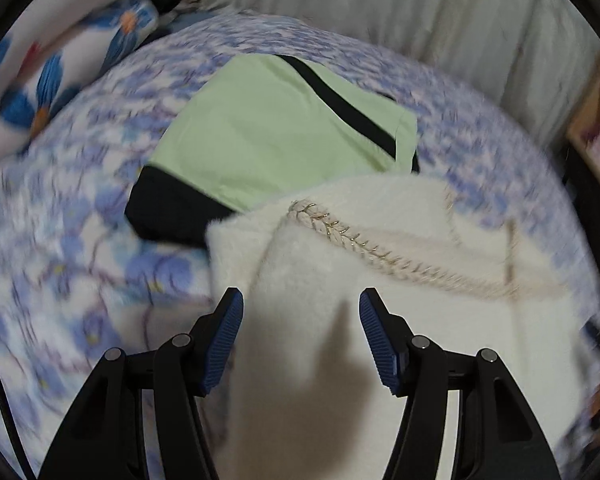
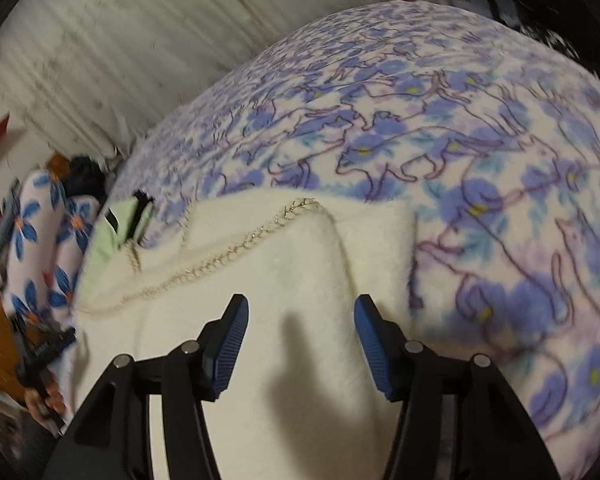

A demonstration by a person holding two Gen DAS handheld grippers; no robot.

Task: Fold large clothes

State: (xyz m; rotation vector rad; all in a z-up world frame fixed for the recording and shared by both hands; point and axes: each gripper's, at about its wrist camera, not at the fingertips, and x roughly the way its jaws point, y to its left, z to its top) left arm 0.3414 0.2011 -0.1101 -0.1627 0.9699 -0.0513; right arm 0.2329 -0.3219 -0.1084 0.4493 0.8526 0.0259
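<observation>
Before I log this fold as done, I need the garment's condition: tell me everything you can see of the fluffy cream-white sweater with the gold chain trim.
The fluffy cream-white sweater looks like soft, fuzzy knit, with gold chain trim running across its folded top layer. It lies flat on the blue-flowered fleece blanket, its far edge overlapping the pale green and black folded garment. Both open grippers hover over it, left and right, casting shadows; no pad presses it.
</observation>
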